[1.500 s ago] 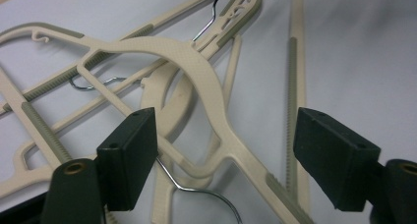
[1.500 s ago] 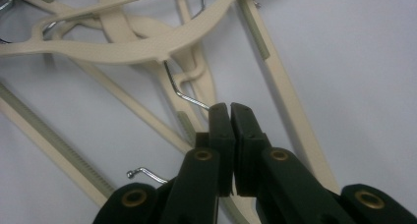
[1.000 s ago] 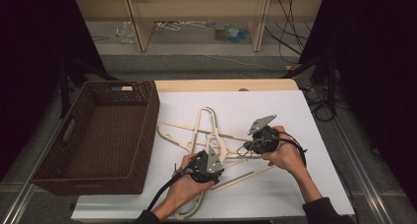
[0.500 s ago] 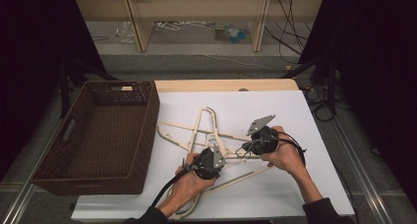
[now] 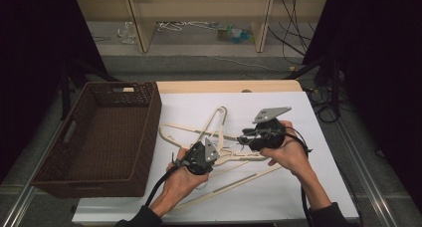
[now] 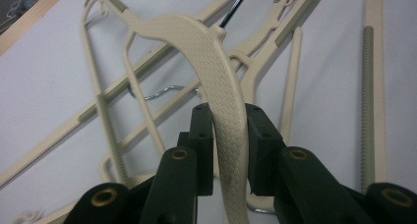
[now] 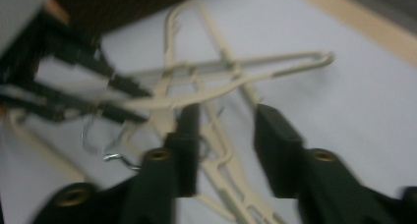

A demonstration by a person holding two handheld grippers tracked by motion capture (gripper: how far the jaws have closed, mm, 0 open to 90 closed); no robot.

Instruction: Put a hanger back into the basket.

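Several cream plastic hangers with metal hooks lie tangled on the white table. My left gripper is at the near side of the pile. In the left gripper view, that left gripper is shut on the textured arm of one cream hanger, which runs up between the jaws. My right gripper is over the pile's right side and points left. In the blurred right gripper view, the right gripper is open above crossed hanger arms, with nothing between its jaws.
A dark brown woven basket stands on the table's left end, close to the hangers. A long hanger bar lies toward the near edge. Shelving and cables are behind the table on the floor.
Both grippers have shifted only slightly over the pile, the left one a little away from me. The left stays shut on its hanger arm.
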